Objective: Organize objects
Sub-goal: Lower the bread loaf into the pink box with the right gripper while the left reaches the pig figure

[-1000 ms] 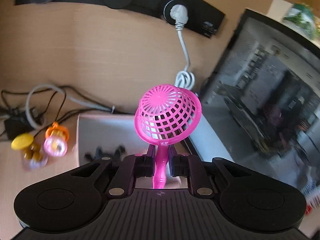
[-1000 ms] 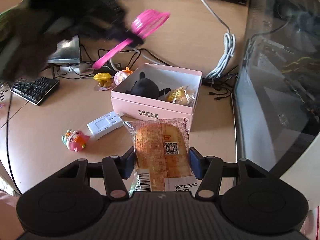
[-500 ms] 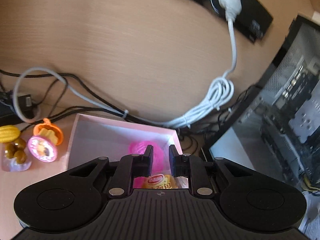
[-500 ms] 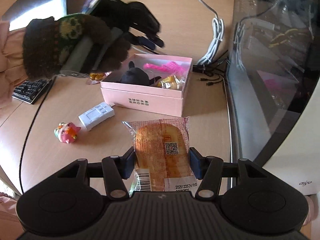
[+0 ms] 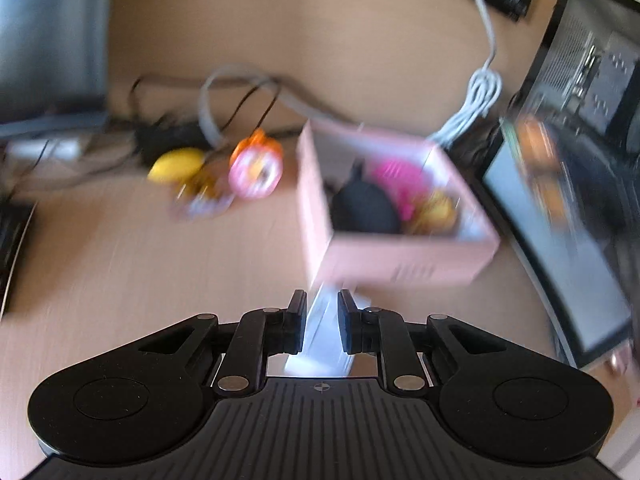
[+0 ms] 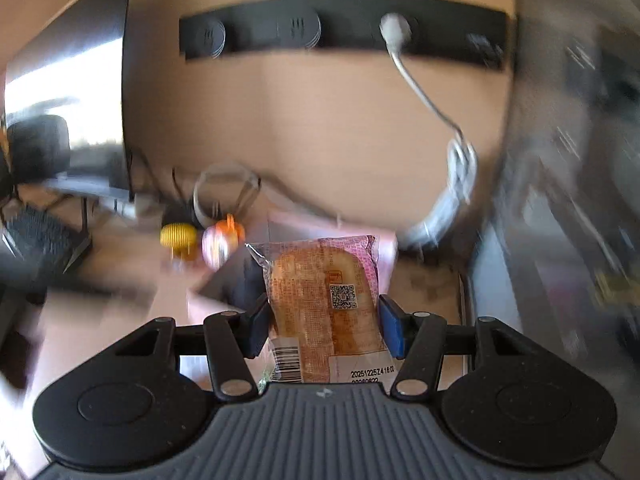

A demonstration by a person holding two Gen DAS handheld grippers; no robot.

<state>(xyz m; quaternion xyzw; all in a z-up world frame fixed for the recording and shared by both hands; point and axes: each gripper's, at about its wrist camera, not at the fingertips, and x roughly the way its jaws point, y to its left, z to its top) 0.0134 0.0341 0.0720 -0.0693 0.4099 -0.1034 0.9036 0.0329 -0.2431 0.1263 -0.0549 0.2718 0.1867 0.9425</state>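
Packaged bread (image 6: 325, 304) sits pinched between the pads of the right gripper (image 6: 323, 322), wrapper clear with a pink printed top edge, a QR code and a barcode label facing the camera. It hangs above the near corner of the pink box (image 5: 404, 262). That box stands open on the tan wooden desk (image 5: 132, 256); inside lie a black plush shape (image 5: 362, 208), a bright pink mesh item (image 5: 398, 182) and a yellow-orange wrapped snack (image 5: 434, 210), all crowded together.

Left gripper (image 5: 322, 322) has its jaws nearly pressed together with nothing gripped; a white flat object (image 5: 322, 340) on the desk shows through the narrow gap, close to the box's front wall. Whether the pads touch it cannot be told.

Left of the box, near its far corner: an orange-and-pink round toy (image 5: 256, 168) and a yellow toy (image 5: 176, 164), against a tangle of dark and grey cables (image 5: 224, 92). A keyboard (image 6: 44, 240) lies at the desk's left edge. A black power strip (image 6: 344, 30) is fixed to the wooden back panel, with a white plug and bundled white cord (image 5: 482, 96) running down beside the box. A dark glass-sided case (image 5: 580, 128) stands to the right. Both views are motion-blurred.
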